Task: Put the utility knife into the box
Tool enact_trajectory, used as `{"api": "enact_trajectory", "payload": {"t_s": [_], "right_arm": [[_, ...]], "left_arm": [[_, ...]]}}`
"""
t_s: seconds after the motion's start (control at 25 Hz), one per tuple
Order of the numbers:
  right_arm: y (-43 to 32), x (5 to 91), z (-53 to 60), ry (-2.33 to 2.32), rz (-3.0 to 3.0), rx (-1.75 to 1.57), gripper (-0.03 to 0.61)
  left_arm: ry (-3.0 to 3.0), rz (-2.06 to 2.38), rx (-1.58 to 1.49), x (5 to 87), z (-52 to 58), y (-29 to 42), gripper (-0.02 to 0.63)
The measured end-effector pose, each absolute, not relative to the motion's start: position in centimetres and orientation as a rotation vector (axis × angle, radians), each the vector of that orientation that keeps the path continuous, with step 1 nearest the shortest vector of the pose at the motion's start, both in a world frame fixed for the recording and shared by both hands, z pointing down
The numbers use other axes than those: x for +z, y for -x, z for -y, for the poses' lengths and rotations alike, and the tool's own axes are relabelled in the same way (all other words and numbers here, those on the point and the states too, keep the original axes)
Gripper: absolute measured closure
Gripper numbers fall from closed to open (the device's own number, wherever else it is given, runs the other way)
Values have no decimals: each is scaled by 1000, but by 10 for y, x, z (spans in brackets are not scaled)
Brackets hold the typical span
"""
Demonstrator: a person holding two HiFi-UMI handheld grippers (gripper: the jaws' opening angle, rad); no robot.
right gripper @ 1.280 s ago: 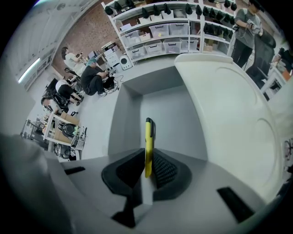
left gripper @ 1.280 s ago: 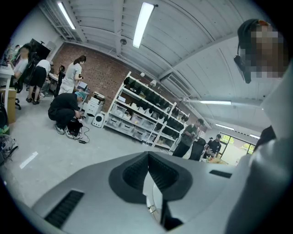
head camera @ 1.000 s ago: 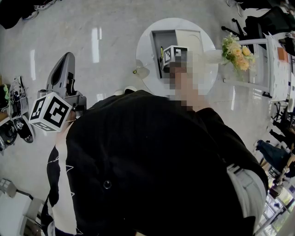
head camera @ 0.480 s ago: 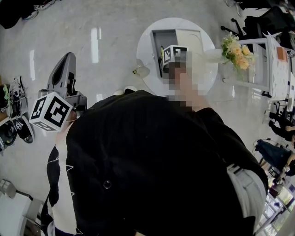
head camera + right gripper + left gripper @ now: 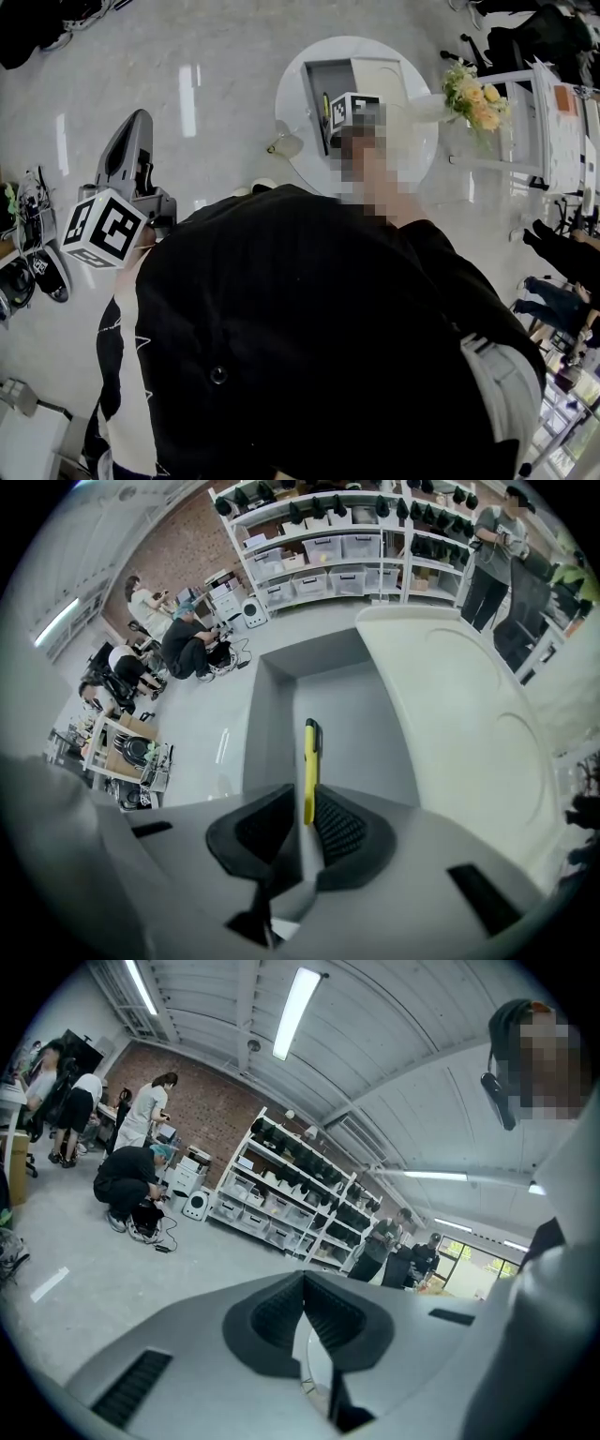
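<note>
Fingers (image 5: 342, 832) of right gripper (image 5: 305, 803) pinched on yellow utility knife (image 5: 308, 761), far end out over open grey box (image 5: 262, 714).

Seen at centre frame in the right gripper view: knife clamped by its near end, in line with the jaws, far end lying over the box's bare floor. Possibly clear of that floor, though hard to judge from this angle. Box set on round white table (image 5: 300, 155) at top centre of the head view. Left gripper (image 5: 305, 1288) off at the left of that view, well apart from the table, fingers pressed together on nothing, aimed at distant shelves (image 5: 291, 1194). Step in hand, by the look of it: the placing itself. Next move likely to call for lowering the knife flat inside the walls, then spreading the fingers to let go.
</note>
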State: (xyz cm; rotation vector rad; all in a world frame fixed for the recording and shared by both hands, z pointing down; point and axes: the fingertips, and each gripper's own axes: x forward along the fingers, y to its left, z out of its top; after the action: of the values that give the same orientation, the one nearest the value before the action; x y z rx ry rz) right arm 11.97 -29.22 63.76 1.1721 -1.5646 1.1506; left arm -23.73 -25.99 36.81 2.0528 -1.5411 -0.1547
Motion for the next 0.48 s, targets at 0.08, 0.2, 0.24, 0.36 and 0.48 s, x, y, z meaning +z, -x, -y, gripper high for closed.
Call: {"api": "enact_trajectory", "payload": {"t_s": [0.08, 0.2, 0.24, 0.36, 0.48], "right_arm": [[-121, 637, 286, -1177, 1553, 1163, 505], [-122, 637, 277, -1184, 1540, 1167, 503], [-122, 637, 275, -1186, 1539, 1167, 503], [-122, 636, 271, -1209, 1545, 1214, 502], [-117, 631, 269, -1266, 1566, 1346, 503]], "left_arm": [[-2058, 1533, -159, 367, 259, 238, 603], [-2061, 1525, -167, 367, 256, 240, 603], [-2062, 1523, -168, 367, 255, 241, 603], [-2067, 1510, -169, 369, 252, 241, 603], [-2074, 1490, -169, 370, 247, 240, 603]]}}
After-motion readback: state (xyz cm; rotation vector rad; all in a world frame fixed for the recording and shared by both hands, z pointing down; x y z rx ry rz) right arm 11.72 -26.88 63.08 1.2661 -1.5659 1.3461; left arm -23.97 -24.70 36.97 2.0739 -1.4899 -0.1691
